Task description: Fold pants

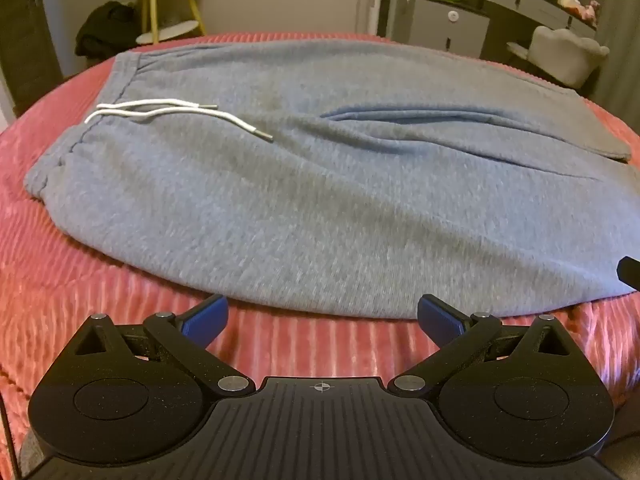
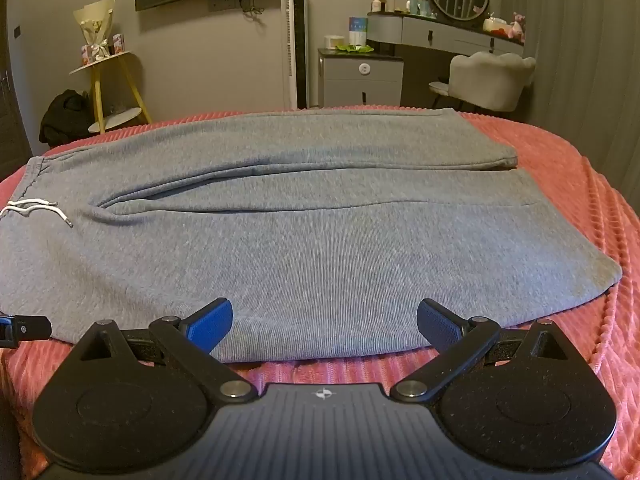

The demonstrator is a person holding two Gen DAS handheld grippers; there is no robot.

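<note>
Pants point(image 1: 320, 184) grey, spread flat on pink bed point(image 1: 80, 300), drawstring point(image 1: 176, 114) at left. Left gripper point(image 1: 322, 318), right gripper point(image 2: 325, 326): fingers wide apart, empty, at near hem edge.

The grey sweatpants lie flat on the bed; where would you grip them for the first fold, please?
Probably the near long edge of the sweatpants, approached low from the front. It lies straight before both open grippers, left gripper and right gripper, above the pink bedspread.
</note>
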